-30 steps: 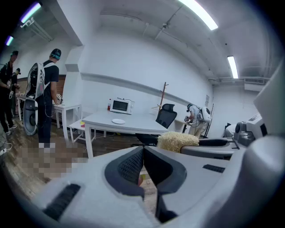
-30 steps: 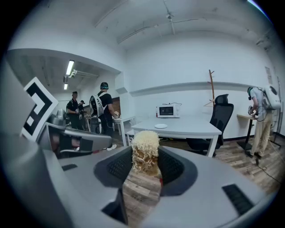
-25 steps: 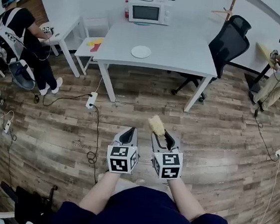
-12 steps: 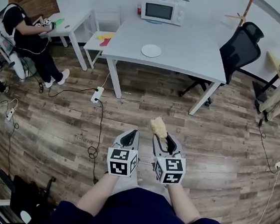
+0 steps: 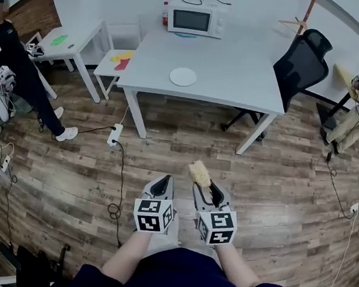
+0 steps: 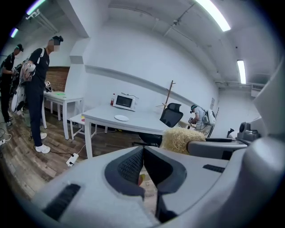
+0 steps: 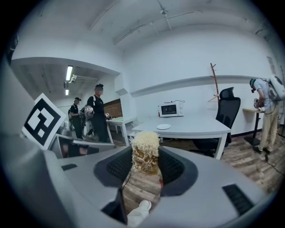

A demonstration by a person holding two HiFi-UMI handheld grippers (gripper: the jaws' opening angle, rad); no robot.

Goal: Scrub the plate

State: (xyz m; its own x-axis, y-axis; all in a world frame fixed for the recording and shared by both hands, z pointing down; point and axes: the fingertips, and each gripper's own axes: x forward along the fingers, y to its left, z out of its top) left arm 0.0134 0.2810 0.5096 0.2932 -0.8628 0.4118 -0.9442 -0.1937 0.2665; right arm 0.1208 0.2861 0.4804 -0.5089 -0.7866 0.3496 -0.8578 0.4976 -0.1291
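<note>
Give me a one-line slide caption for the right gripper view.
Right tongs shut on a fibrous scrubber, white plate on the table ahead.

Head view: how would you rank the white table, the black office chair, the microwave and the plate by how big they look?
1. White table, by far the largest.
2. Black office chair.
3. Microwave.
4. Plate, the smallest.
All four stand together across the room, so nearness to the camera hardly skews the order.
</note>
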